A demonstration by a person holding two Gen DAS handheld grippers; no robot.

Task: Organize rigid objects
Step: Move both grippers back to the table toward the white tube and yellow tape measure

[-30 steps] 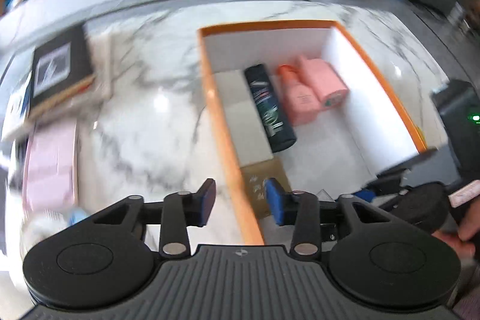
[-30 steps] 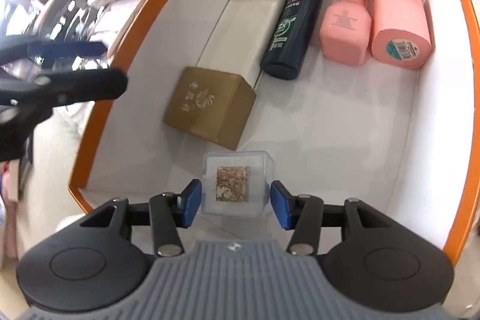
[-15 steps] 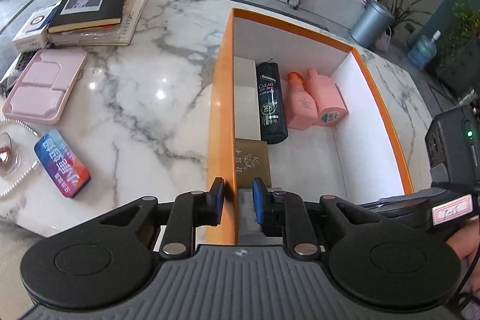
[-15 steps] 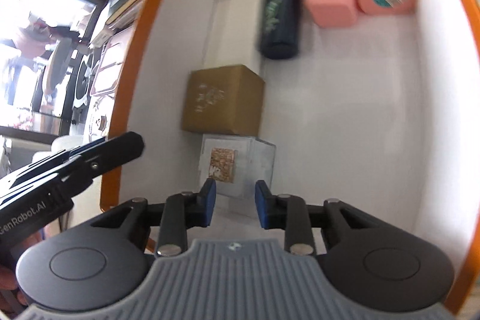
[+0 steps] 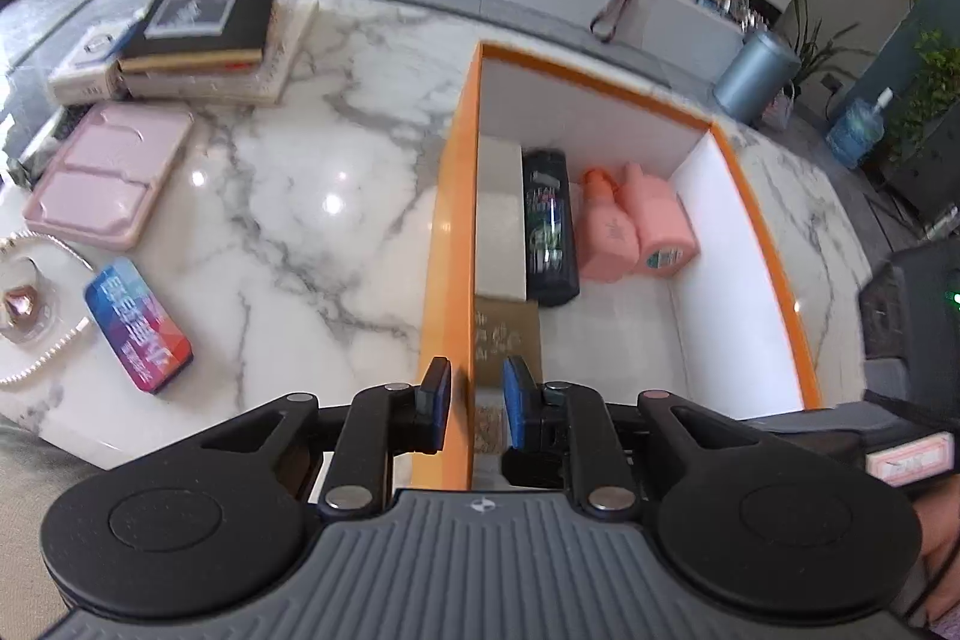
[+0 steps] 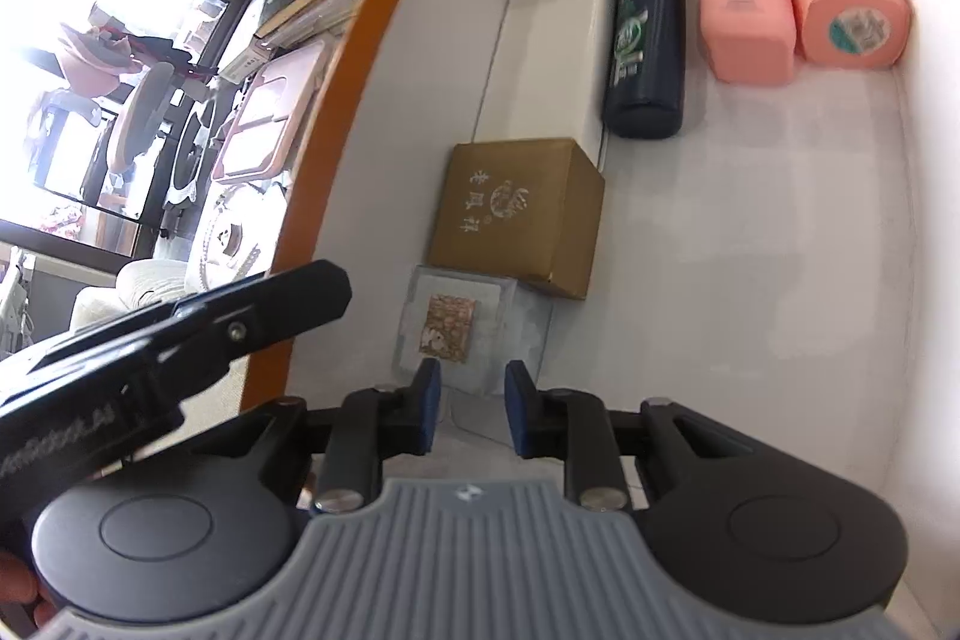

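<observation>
The left tongs (image 5: 474, 400) straddle the near left wall of the orange box (image 5: 447, 280); their jaws have just been closing and now appear clamped on that wall, steadying it. The right tongs (image 6: 472, 403) hang inside the box, their jaws also just closing to a narrow gap with nothing between them. The clear case (image 6: 462, 322) sits on the box floor at their 12 o'clock, just past the tips and free of them, its far side against the brown carton (image 6: 516, 214). Beyond that lie a white carton (image 6: 558, 40), a dark bottle (image 6: 645, 40) and two pink bottles (image 6: 744, 16), all with their long axes running toward 12. The case looks placed, so the next pick is probably the colourful tin (image 5: 138, 334), out on the marble table (image 5: 300, 232) at 9 o'clock from the left tongs, its long axis running from 11 to 5. The left hand is nearer but busy. Further out are a pink tray (image 5: 108, 178), stacked books (image 5: 204, 16), a long counter and a metal bin (image 5: 756, 76).
</observation>
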